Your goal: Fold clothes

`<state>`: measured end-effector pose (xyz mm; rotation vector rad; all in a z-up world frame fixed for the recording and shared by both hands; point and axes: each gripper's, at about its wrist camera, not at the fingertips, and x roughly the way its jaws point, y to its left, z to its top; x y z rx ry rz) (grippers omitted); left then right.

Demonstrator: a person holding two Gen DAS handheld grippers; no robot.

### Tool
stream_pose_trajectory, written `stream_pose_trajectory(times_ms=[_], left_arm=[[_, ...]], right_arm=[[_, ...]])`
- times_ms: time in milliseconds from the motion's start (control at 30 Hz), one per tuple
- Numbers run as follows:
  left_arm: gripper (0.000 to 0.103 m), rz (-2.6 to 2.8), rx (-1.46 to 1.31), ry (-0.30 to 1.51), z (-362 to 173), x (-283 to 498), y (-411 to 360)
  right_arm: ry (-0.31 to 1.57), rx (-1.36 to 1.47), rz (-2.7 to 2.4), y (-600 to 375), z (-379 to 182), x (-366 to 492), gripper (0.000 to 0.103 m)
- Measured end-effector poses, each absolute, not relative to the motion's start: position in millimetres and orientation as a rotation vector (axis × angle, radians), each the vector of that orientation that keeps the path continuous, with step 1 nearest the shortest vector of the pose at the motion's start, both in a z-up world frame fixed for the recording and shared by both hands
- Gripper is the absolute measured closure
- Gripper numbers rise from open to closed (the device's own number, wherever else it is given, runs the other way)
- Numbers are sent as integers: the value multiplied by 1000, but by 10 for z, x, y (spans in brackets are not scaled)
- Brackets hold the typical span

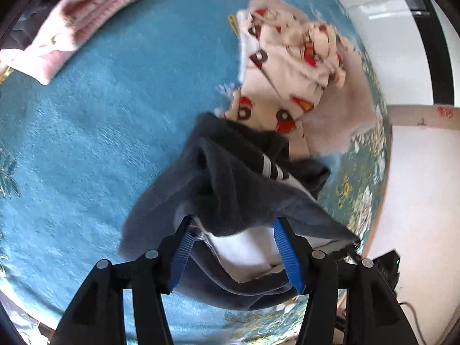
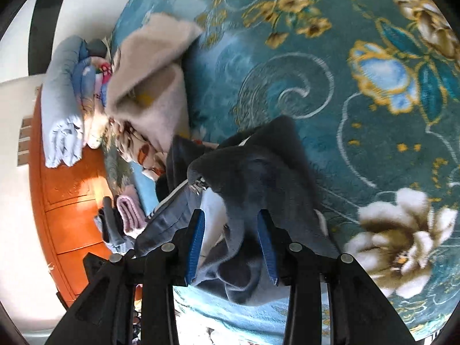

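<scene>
A dark grey fleece garment [image 1: 230, 184] with white stripes and a pale lining lies bunched on the teal bedspread [image 1: 100, 115]. My left gripper [image 1: 234, 224] has its blue-padded fingers apart with grey cloth bunched between them. In the right wrist view the same garment [image 2: 258, 178], with a metal zip pull, fills the gap of my right gripper [image 2: 231, 218], whose fingers also stand apart around the cloth. Whether either one pinches the cloth cannot be told.
A cream garment with red prints [image 1: 290, 66] lies crumpled beyond the grey one. A folded pink garment [image 1: 86, 20] sits far left. A beige garment [image 2: 149, 86], folded blue bedding [image 2: 63, 100] and an orange wooden headboard [image 2: 69, 201] are on the right gripper's left. The bedspread has flower patterns [image 2: 399, 235].
</scene>
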<state>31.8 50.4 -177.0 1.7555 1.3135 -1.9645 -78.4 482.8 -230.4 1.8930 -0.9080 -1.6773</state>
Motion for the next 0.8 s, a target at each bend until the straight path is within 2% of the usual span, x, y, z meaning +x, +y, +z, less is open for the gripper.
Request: stream_pose_trajectory(times_ms=[67, 100, 200, 233, 267, 300, 333, 533, 667, 800], left_arm=[[42, -1963, 1788, 1250, -1804, 298, 578], [42, -1961, 1804, 1218, -1821, 288, 615], [44, -1944, 1832, 1146, -1880, 269, 678], [51, -1928, 1814, 1147, -1907, 275, 649], [70, -1910, 1800, 1159, -1917, 278, 607], [82, -1892, 1789, 1173, -1924, 281, 562], [103, -1880, 1776, 1198, -1929, 270, 521], [103, -1896, 1585, 1429, -1714, 74, 179], [103, -1931, 1490, 1446, -1569, -221, -79], [103, -1929, 1485, 1420, -1564, -394, -187]], right_arm=[[-922, 1929, -1684, 4758, -2382, -831, 64], [-928, 1943, -1685, 4751, -2409, -844, 67], [-935, 1978, -1691, 4759, -2483, -877, 90], [-939, 1981, -1691, 4774, -2493, -880, 95], [-954, 1977, -1683, 4799, -2487, -880, 95], [-970, 1971, -1673, 4825, -2479, -880, 95], [-986, 1965, -1663, 4851, -2471, -879, 95], [-1186, 1889, -1570, 4991, -2382, -1057, 96], [-1279, 1888, -1585, 5047, -2434, -1395, 96], [-1238, 1996, -1587, 4931, -2671, -1548, 96]])
